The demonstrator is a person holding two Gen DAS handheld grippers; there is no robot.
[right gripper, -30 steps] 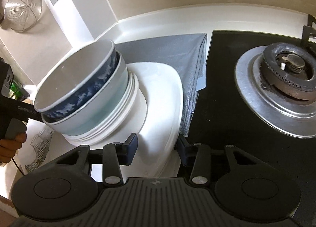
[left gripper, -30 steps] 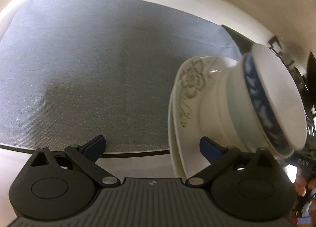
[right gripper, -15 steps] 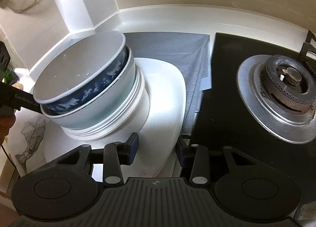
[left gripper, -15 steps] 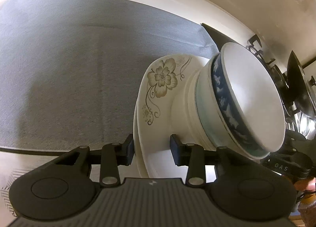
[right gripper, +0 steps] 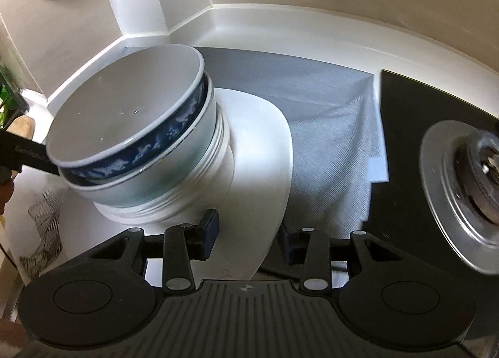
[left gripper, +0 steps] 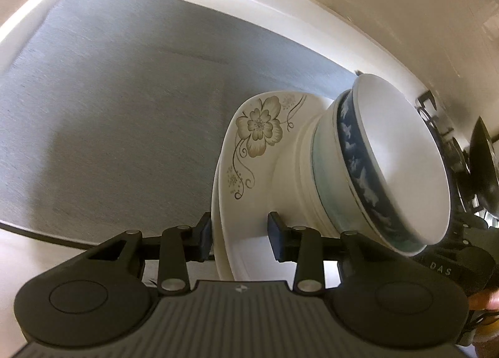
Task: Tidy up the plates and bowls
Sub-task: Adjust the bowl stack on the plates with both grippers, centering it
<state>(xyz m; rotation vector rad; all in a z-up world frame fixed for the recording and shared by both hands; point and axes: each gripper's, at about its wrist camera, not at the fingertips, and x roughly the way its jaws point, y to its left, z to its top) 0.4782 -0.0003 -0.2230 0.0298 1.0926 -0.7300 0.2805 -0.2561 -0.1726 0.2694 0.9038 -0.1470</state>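
We find the left gripper (left gripper: pixel 240 239) clamped on the near rim of the plates (left gripper: pixel 249 189), which carry a flower print. The right gripper (right gripper: pixel 249 233) grips the opposite rim of the same plates (right gripper: pixel 259 152). Nested bowls (right gripper: pixel 140 152) sit tilted on the plates, the top one banded in blue. The whole stack is above the grey mat (left gripper: pixel 124 108), which lies on the white counter (right gripper: pixel 280 27). Beside the mat stands the black hob (right gripper: pixel 421 146) with its burner (right gripper: pixel 480 168).
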